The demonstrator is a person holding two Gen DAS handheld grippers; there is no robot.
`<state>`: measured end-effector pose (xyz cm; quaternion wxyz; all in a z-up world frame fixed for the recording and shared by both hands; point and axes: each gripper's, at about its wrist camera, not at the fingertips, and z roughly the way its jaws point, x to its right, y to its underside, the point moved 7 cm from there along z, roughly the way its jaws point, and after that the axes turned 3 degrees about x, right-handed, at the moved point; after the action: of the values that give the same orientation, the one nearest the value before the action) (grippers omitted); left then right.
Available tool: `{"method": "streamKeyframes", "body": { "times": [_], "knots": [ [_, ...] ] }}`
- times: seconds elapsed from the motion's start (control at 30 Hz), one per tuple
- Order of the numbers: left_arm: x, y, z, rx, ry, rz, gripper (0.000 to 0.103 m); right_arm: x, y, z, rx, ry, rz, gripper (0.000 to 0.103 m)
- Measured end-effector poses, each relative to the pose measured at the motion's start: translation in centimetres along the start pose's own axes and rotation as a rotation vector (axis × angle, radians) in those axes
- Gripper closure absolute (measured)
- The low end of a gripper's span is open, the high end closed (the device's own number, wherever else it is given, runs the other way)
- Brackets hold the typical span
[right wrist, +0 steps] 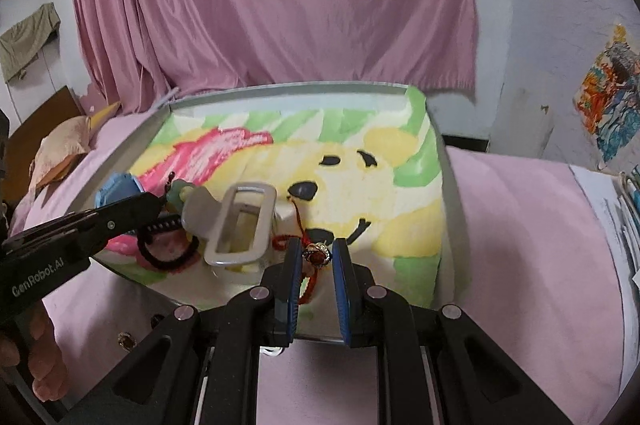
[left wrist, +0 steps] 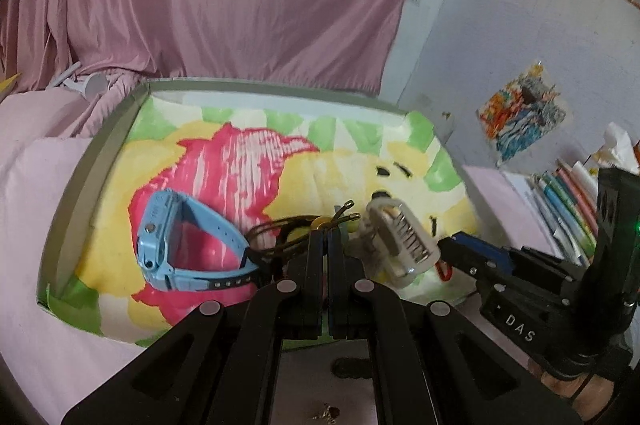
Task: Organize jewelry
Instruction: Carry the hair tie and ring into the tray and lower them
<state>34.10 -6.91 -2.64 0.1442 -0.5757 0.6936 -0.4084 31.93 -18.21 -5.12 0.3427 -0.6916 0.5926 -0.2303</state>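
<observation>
A grey-rimmed tray [left wrist: 100,153] [right wrist: 280,87] lined with a cartoon-bear cloth holds the jewelry. My left gripper [left wrist: 325,237] [right wrist: 160,201] is shut on a dark brown cord bracelet [left wrist: 276,231] with a gold bead, low over the tray. A blue watch [left wrist: 180,245] [right wrist: 116,189] lies just left of it. A white hair clip [left wrist: 400,241] [right wrist: 240,221] lies between the two grippers. My right gripper [right wrist: 317,251] [left wrist: 460,249] is shut on a gold-and-red bead [right wrist: 318,252] of a red string bracelet [right wrist: 306,289], above the tray's near edge. A black hair tie [right wrist: 168,249] lies beside the clip.
The tray rests on pink cloth [right wrist: 520,245], with a pink sheet hanging behind. A small ring [right wrist: 125,340] lies on the cloth in front of the tray. Books and papers [left wrist: 568,201] are stacked at the right. A hand [right wrist: 40,365] holds the left gripper.
</observation>
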Motion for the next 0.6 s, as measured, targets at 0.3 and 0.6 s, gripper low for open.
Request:
{"method": "streamKeyframes", "body": {
  "times": [0.3, 0.6],
  "knots": [
    [-0.17, 0.85, 0.79, -0.051, 0.017, -0.023, 0.102, 0.04, 0.09, 0.44, -0.041, 0.011, -0.017, 0.088],
    [-0.22, 0.73, 0.19, -0.052, 0.025, -0.036, 0.099, -0.01, 0.07, 0.47, -0.047, 0.017, -0.026, 0.068]
  ]
}}
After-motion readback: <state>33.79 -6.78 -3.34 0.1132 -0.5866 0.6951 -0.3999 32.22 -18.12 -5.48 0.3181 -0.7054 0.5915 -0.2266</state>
